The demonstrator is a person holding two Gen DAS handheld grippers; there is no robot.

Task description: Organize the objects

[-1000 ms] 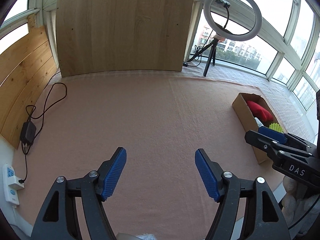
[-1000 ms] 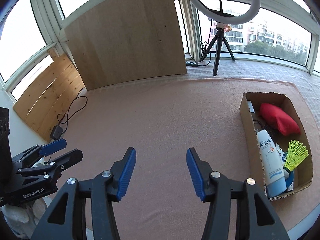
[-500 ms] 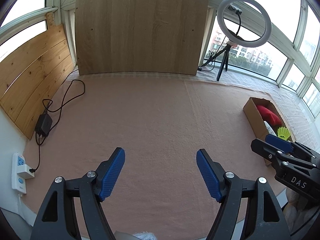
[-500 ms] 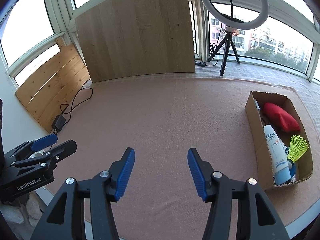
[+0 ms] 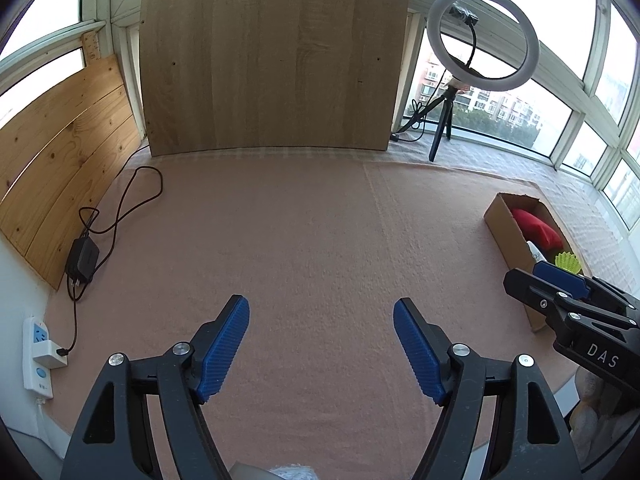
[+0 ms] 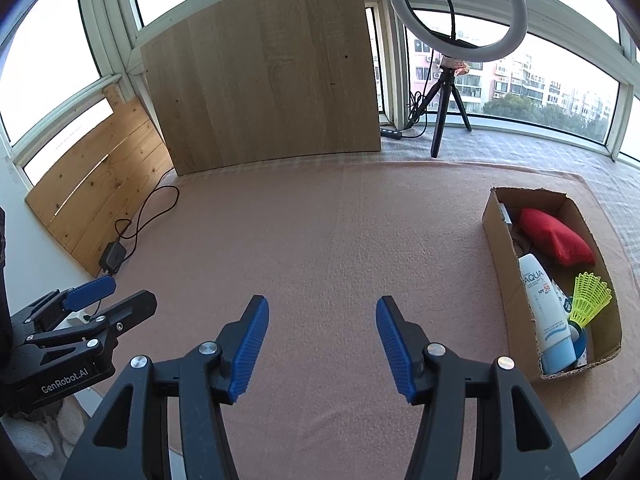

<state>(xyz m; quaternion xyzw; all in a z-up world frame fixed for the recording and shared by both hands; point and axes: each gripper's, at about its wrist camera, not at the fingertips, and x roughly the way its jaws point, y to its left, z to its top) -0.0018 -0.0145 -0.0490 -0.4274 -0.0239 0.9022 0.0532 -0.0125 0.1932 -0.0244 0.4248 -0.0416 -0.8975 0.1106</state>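
A cardboard box (image 6: 494, 236) stands at the right of the pink table mat (image 6: 320, 240); it also shows in the left wrist view (image 5: 505, 232). In it lie a red pouch (image 6: 554, 236), a white AQUA sunscreen tube (image 6: 546, 312), a yellow-green shuttlecock (image 6: 590, 300) and a blue roll, partly hidden. My left gripper (image 5: 321, 346) is open and empty over the mat near its front edge. My right gripper (image 6: 322, 346) is open and empty, left of the box. Each gripper shows at the edge of the other's view.
A wooden board (image 5: 272, 64) leans at the back and a pine panel (image 5: 60, 152) at the left. A ring light on a tripod (image 6: 456, 20) stands back right. A black adapter with cable (image 5: 82, 258) and a white power strip (image 5: 38, 352) lie at the left edge.
Both grippers have pulled back and risen, so more of the table and room shows. Both stay open and empty. The box contents have not moved.
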